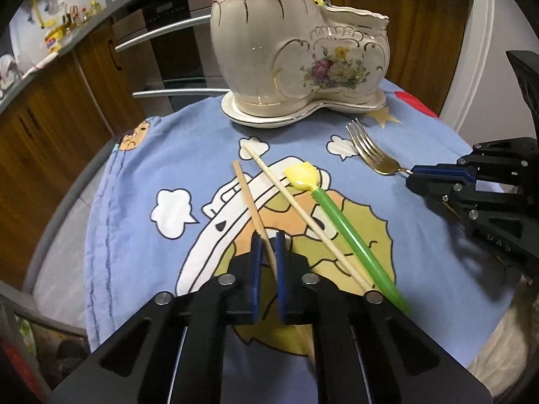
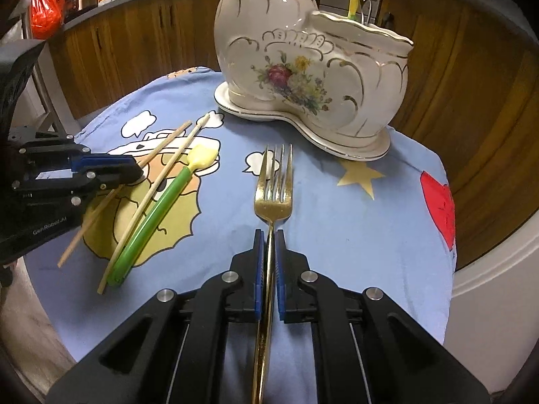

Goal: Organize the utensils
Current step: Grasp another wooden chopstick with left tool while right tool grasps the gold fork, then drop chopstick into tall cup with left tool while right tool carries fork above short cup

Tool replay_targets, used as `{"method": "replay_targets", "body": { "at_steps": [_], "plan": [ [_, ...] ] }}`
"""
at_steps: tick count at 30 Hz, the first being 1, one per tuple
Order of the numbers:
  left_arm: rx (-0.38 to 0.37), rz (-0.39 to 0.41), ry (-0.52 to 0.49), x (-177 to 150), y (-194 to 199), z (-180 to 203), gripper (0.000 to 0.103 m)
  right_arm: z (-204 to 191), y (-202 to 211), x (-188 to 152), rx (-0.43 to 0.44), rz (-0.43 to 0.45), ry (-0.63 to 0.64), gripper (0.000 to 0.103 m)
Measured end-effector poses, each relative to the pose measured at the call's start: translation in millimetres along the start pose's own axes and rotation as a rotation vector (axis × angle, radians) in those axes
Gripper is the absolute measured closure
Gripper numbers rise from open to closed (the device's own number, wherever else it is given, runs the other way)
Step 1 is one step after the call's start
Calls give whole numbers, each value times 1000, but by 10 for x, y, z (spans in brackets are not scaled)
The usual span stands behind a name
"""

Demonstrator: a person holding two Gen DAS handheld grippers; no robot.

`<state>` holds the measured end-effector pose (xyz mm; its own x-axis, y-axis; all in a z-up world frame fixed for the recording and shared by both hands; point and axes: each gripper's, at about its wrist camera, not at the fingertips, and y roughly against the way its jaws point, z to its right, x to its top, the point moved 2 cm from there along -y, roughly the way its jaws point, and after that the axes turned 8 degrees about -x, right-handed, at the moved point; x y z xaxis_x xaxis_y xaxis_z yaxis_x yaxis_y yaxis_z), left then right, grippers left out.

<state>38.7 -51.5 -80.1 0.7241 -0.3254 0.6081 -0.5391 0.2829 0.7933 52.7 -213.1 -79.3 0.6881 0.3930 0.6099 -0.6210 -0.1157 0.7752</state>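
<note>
A cream boot-shaped ceramic holder (image 1: 296, 50) (image 2: 313, 64) stands on its saucer at the back of the table. My left gripper (image 1: 267, 249) (image 2: 134, 171) is shut on a brown wooden chopstick (image 1: 247, 195) (image 2: 101, 208). A paler chopstick (image 1: 296, 205) (image 2: 158, 185) and a green-handled yellow-tipped spoon (image 1: 337, 212) (image 2: 158, 208) lie beside it on the cloth. My right gripper (image 2: 269, 245) (image 1: 414, 175) is shut on the handle of a gold fork (image 2: 273, 185) (image 1: 370, 151), tines pointing at the holder.
A blue cartoon cloth (image 1: 168, 155) (image 2: 353, 208) covers the round table. The holder's low part holds a fork and a yellow-tipped utensil (image 2: 353, 3). Wooden cabinets (image 2: 134, 40) and an oven (image 1: 171, 33) stand behind.
</note>
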Motion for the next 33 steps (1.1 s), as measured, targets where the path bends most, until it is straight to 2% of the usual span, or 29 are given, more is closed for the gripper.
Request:
{"method": "replay_targets", "body": {
  "at_steps": [6, 13, 21, 26, 29, 33],
  "plan": [
    [7, 12, 4, -23, 52, -39, 98, 71, 38, -6, 48, 28, -50, 98],
    [16, 122, 38, 0, 334, -180, 98, 178, 360, 30, 94, 151, -84, 98],
    [-39, 348, 45, 119, 762, -234, 98, 198, 757, 128, 87, 332, -78, 98],
    [-69, 509, 45, 226, 1004, -253, 98, 182, 980, 222, 53, 475, -91, 98],
    [-90, 584, 46, 311, 1087, -263, 98, 211, 1092, 300, 12, 557, -119, 98],
    [-135, 684, 45, 508, 1150, -273, 98, 307, 1245, 575, -43, 654, -157, 98]
  ]
}}
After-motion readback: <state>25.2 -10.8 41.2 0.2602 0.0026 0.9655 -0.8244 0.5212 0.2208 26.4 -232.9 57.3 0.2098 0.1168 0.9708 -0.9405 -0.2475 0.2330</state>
